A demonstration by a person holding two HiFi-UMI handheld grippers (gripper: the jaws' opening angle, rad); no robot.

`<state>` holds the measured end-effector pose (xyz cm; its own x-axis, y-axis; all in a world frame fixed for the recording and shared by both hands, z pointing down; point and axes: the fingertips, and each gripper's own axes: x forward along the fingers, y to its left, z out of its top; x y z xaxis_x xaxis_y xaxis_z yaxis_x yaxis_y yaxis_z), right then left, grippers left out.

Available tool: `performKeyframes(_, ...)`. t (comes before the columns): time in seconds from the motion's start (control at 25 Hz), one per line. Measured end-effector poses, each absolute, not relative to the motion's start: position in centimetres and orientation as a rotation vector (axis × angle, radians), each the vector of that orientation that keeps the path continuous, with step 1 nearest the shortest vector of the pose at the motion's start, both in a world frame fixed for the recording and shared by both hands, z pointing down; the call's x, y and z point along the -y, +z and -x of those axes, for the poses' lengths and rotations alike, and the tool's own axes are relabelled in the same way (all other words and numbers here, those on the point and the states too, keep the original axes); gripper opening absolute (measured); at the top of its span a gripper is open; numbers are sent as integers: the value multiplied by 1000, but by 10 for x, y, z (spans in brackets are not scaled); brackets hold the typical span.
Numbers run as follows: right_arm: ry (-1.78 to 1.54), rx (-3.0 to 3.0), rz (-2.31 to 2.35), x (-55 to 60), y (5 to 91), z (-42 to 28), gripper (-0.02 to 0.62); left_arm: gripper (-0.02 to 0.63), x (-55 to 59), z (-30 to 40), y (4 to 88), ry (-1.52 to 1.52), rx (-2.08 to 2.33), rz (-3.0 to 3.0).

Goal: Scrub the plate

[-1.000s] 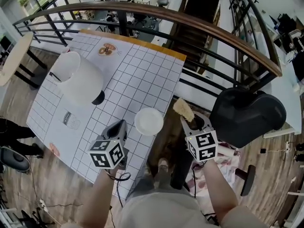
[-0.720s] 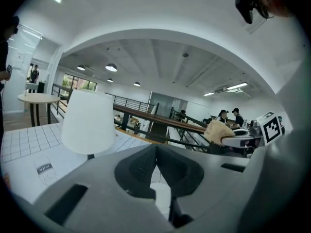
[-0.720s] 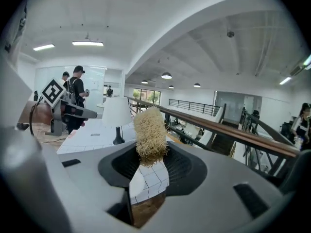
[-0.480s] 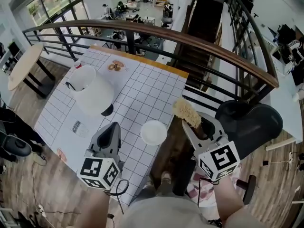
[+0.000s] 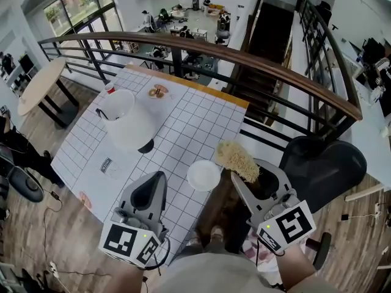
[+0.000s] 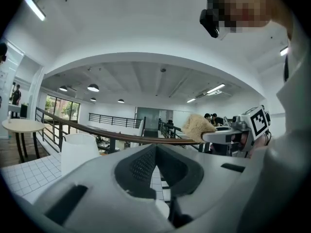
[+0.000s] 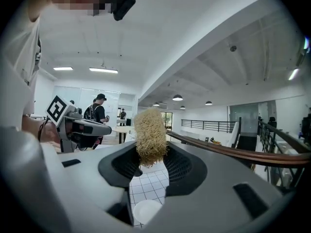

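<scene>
A small white plate [image 5: 204, 175] lies on the white grid-marked table [image 5: 189, 121] near its front right corner; it shows low between the jaws in the right gripper view [image 7: 146, 211]. My right gripper [image 5: 243, 171] is shut on a tan fibrous scrubber [image 5: 237, 157], held in the air just right of the plate; the scrubber [image 7: 150, 135] sticks up from its jaws. My left gripper [image 5: 157, 179] hovers left of the plate, jaws closed together with nothing in them. In the left gripper view the scrubber [image 6: 197, 126] shows at right.
A tall white jug [image 5: 128, 122] stands on the table's left half, also in the left gripper view [image 6: 77, 154]. A small dish [image 5: 158, 91] and a red cup [image 5: 109, 88] sit at the far edge. A curved railing [image 5: 244, 57] and a black chair [image 5: 324, 163] lie beyond.
Both grippers have risen toward the head camera and look larger. The scrubber in the right gripper has drifted a little closer to the plate's right rim.
</scene>
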<state>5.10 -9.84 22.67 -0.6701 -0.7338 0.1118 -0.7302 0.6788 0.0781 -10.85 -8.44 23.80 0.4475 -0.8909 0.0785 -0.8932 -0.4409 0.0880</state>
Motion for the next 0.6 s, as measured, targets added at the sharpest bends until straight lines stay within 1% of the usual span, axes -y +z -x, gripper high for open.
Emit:
performKeyframes(0.16, -2, 2792, -1245, 86, 221, -58, 137, 14, 78, 104, 250, 53, 1594, -2569)
performKeyframes(0.36, 92, 2766, -1187, 75, 251, -62, 137, 14, 65, 89, 263, 175, 1628, -2638)
performKeyframes(0.6, 158, 2788, -1110, 63, 263, -55, 137, 14, 60, 79, 276, 204, 1596, -2623)
